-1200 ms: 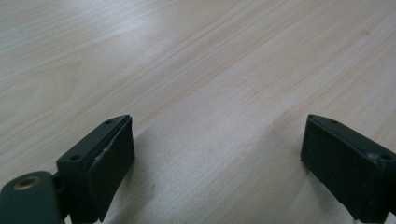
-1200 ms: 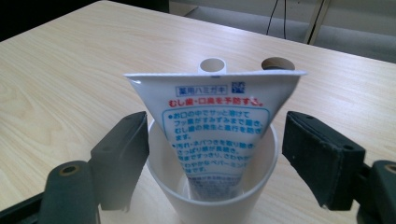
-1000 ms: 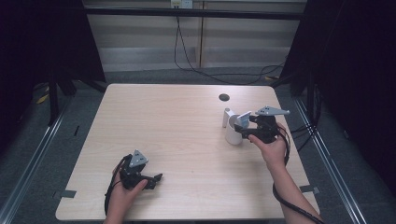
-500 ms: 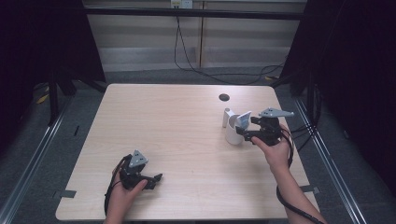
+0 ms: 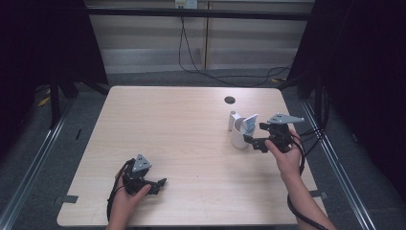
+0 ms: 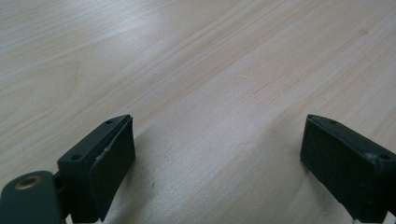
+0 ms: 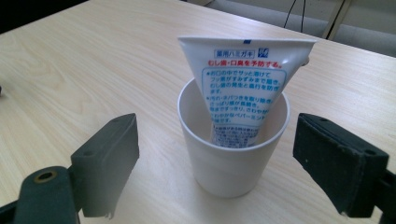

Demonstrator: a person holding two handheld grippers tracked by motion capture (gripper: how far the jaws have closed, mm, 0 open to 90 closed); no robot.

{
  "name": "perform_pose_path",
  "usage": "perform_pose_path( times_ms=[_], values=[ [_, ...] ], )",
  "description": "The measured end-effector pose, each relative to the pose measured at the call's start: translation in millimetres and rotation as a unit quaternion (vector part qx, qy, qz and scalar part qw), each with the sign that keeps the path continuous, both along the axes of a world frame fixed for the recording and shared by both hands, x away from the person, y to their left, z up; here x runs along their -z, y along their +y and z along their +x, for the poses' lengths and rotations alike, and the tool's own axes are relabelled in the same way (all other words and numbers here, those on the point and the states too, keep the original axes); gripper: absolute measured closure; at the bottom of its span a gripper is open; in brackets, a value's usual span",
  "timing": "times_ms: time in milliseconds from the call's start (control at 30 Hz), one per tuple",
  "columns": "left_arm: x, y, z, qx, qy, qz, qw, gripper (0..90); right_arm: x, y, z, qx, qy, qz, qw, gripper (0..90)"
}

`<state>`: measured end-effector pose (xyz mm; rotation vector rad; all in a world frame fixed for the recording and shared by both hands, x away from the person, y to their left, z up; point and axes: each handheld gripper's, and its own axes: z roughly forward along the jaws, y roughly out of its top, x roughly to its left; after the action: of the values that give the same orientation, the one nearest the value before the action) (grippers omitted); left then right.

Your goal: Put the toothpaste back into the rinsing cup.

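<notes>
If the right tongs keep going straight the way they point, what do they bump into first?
Most likely the white cup, which stands straight ahead between the open jaws of the right tongs, with a toothpaste tube standing in it. How far ahead it is, is hard to judge.

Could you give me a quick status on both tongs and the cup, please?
Left tongs open, resting low on bare table. Right tongs open, either side of white cup, not touching. Toothpaste tube upright in cup. Nothing in the way.

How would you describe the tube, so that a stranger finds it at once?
Look at the right side of the table, just ahead of the open right tool. A white cup stands there, and the tube stands in it, flat end up, with blue and red print.
</notes>
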<state>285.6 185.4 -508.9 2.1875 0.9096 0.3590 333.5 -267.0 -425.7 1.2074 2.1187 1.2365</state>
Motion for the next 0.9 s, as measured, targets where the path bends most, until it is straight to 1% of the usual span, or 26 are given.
perform_pose_path(
  times_ms=[67, 133, 200, 367, 467, 667, 900],
  values=[
    [0.0, 0.0, 0.0, 0.0, 0.0, 0.0, 1.0, 9.9, 0.8, -0.4, -2.0, -0.004, 0.0, -0.006, 1.0, 14.1],
    [0.0, 0.0, 0.0, 0.0, 0.0, 0.0, 1.0, 9.9, 1.6, -1.3, -3.5, -0.006, 0.003, -0.005, 1.0, 14.1],
    [0.0, 0.0, 0.0, 0.0, 0.0, 0.0, 1.0, 9.9, 2.0, -2.1, -5.3, -0.008, 0.002, -0.009, 0.9999, 14.1],
    [0.0, 0.0, 0.0, 0.0, 0.0, 0.0, 1.0, 9.9, 2.7, -4.9, -10.0, -0.012, 0.005, -0.01, 0.9999, 14.2],
    [0.0, 0.0, 0.0, 0.0, 0.0, 0.0, 1.0, 9.9, 2.8, -6.7, -12.6, -0.01, 0.006, -0.009, 0.9999, 14.2],
    [0.0, 0.0, 0.0, 0.0, 0.0, 0.0, 1.0, 9.9, 3.1, -9.5, -18.2, -0.014, 0.007, 0.002, 0.9999, 14.3],
    [0.0, 0.0, 0.0, 0.0, 0.0, 0.0, 1.0, 9.9, 4.2, -11.1, -24.0, -0.019, 0.01, -0.008, 0.9997, 14.3]
  ],
)
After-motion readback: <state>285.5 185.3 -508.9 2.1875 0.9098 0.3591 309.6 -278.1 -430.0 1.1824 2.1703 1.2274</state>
